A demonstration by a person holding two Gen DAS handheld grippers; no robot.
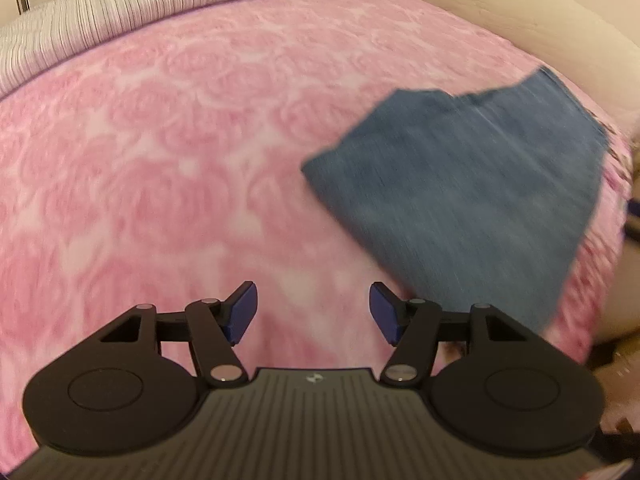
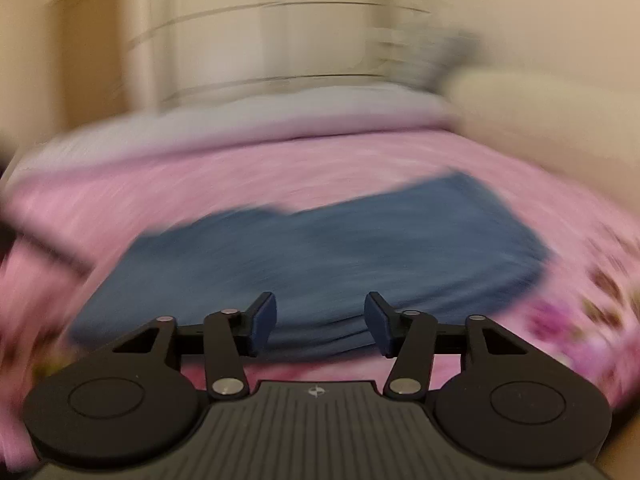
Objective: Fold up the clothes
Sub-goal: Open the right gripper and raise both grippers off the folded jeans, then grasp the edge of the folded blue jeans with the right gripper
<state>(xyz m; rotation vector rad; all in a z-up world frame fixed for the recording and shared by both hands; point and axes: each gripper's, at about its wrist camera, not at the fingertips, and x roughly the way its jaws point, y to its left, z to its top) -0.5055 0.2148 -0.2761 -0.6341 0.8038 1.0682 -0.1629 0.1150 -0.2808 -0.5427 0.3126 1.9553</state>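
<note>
A folded blue denim garment [image 1: 468, 200] lies flat on the pink rose-patterned blanket [image 1: 180, 168], at the right of the left wrist view. My left gripper [image 1: 313, 312] hovers over bare blanket to the garment's left, open, nothing between its blue pads. In the blurred right wrist view the same denim garment [image 2: 320, 256] spreads across the middle of the bed. My right gripper [image 2: 320, 326] is just above the garment's near edge, open, with no cloth between its pads.
A striped whitish pillow or sheet [image 1: 120, 12] runs along the far side of the bed. A cream padded headboard [image 1: 520, 20] rises at the right. Pale wardrobe doors [image 2: 260, 40] stand behind the bed. The blanket's floral border [image 2: 580, 320] shows at the near right.
</note>
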